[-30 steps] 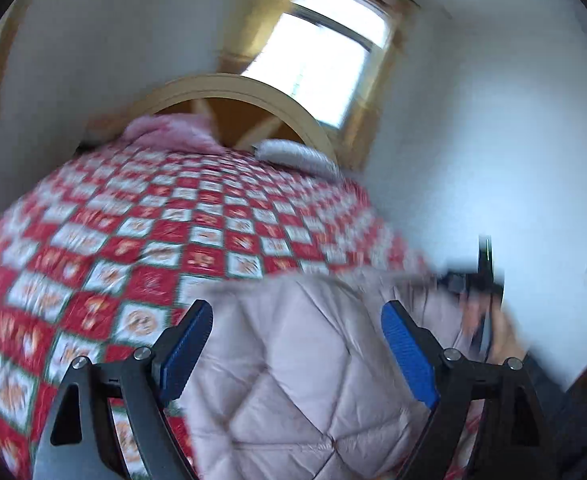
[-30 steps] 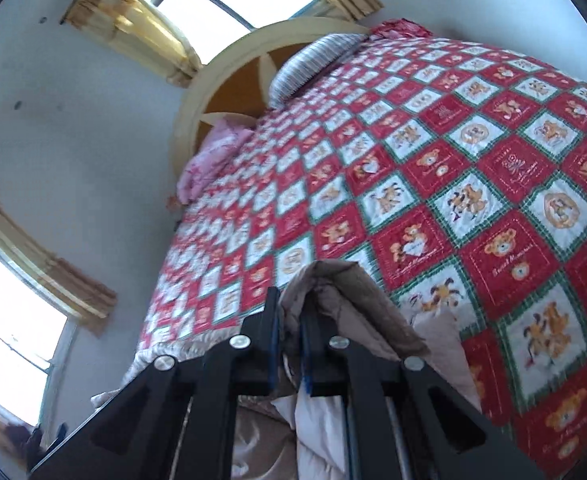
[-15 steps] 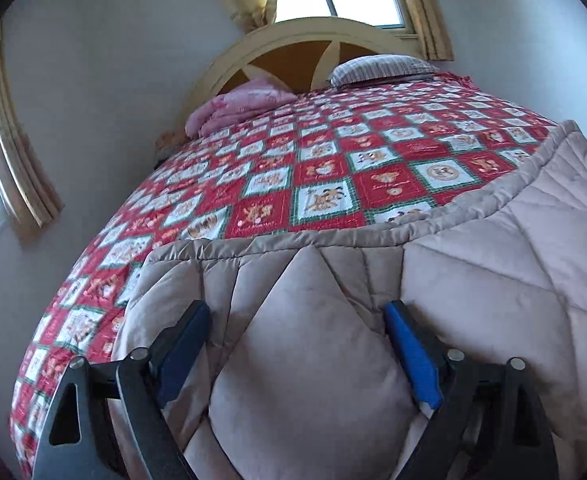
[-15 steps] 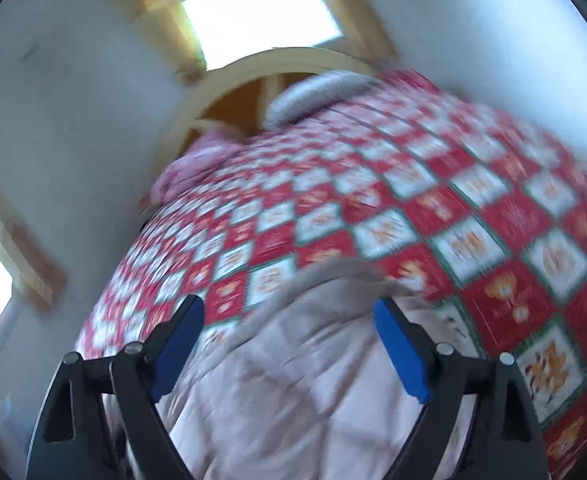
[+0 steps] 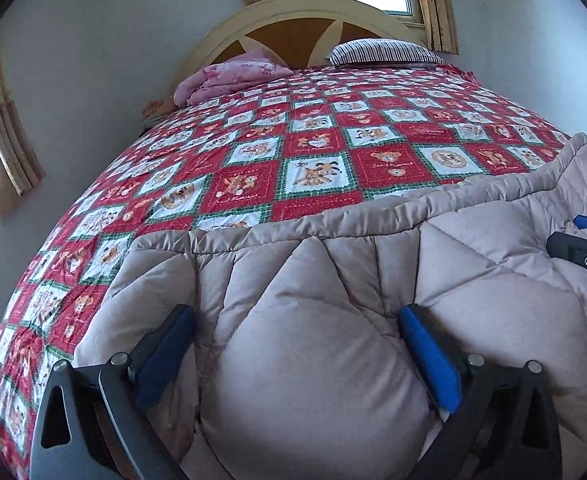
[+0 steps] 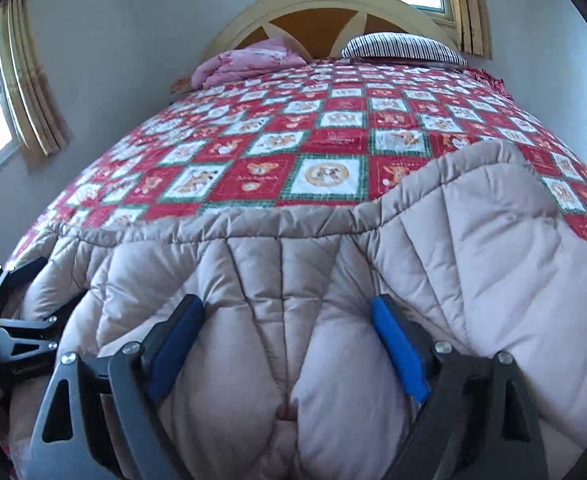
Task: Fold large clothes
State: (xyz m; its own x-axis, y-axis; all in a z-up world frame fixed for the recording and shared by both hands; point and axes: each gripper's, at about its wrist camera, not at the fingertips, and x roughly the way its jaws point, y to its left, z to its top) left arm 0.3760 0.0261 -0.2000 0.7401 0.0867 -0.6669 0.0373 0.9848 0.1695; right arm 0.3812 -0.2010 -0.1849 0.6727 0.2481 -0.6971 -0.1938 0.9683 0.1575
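The left gripper (image 5: 295, 350) hangs over the near end of the quilted beige garment (image 5: 333, 320), its jaws opening wide, padded fabric bulging between the blue pads (image 5: 429, 360) without being pinched. The right gripper (image 6: 287, 340) stands spread over the same garment (a puffy, diamond-stitched piece), also gripping nothing. The garment lies flat across the foot of the bed, on the red patchwork bedspread (image 5: 313, 152), its far hem running across the bed. Toward the headboard (image 5: 293, 24), well beyond the garment, lie a pink blanket (image 5: 229, 78) and a striped pillow (image 5: 385, 52).
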